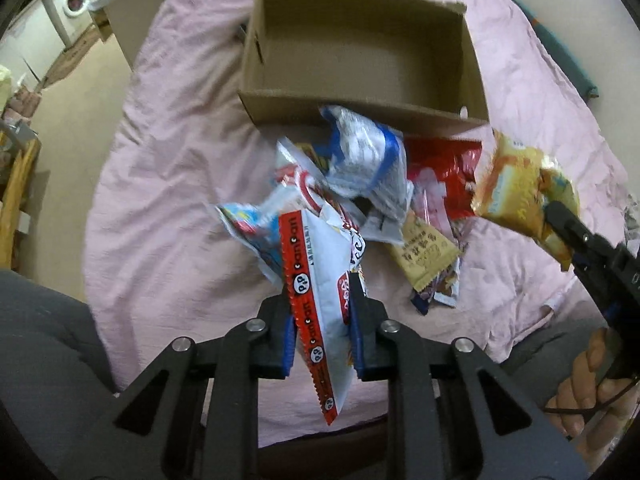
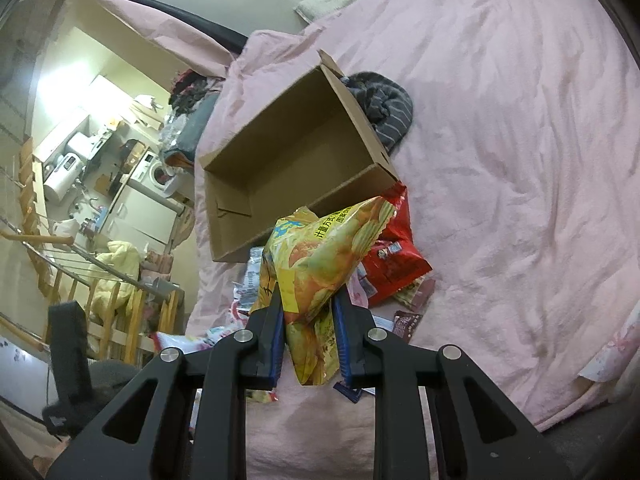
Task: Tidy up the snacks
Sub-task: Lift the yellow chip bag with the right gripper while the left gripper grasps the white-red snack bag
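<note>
Both claws pinch snacks clear of the heap on the bed, the left claw (image 1: 322,316) a white bag (image 1: 320,300), the right claw (image 2: 308,332) a yellow bag (image 2: 316,260), likely bound for the empty box (image 1: 360,56) just beyond.

Black hand-held gripper (image 1: 322,320), blue pads (image 1: 289,340)

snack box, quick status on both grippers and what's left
Left gripper shut on white and red packet. Right gripper shut on yellow chip bag. Cardboard box empty, snack pile in front. Nothing blocking.
</note>
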`<action>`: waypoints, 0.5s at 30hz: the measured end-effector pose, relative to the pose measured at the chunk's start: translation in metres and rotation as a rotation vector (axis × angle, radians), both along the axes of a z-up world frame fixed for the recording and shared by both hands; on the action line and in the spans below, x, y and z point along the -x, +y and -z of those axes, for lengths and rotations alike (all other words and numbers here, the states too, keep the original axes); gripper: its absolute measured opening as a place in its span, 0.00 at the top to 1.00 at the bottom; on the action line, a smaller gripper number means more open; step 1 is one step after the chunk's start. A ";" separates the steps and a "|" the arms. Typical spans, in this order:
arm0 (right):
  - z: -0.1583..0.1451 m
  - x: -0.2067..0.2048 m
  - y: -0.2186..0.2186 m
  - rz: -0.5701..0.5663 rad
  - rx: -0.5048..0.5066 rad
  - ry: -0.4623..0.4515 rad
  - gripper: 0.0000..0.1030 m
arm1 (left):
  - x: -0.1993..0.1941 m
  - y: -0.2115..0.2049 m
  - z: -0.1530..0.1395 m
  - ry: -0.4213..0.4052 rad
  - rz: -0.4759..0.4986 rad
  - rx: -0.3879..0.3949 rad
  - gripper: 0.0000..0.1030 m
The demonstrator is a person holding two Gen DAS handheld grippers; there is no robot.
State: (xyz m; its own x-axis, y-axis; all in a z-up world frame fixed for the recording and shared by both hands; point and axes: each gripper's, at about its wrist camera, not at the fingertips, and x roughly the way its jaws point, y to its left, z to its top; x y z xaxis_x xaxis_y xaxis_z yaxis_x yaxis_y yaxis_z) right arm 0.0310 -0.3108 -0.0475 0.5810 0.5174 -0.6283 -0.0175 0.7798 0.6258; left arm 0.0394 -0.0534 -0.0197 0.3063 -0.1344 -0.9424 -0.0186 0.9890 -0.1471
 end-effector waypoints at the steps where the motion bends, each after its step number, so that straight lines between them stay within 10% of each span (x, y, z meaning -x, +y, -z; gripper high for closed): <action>1: -0.001 0.001 0.000 -0.001 -0.002 -0.009 0.78 | 0.000 0.002 -0.007 -0.017 -0.003 -0.006 0.83; 15: -0.012 0.000 0.008 -0.028 0.010 -0.052 0.78 | -0.017 0.018 -0.077 -0.237 0.011 -0.042 0.83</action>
State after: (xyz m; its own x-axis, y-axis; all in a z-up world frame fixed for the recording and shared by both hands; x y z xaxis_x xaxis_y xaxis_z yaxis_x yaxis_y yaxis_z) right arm 0.0315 -0.3026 -0.0355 0.5984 0.5274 -0.6031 -0.0716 0.7850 0.6153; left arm 0.0565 -0.0357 0.0569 0.5179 -0.1010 -0.8495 0.0222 0.9943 -0.1047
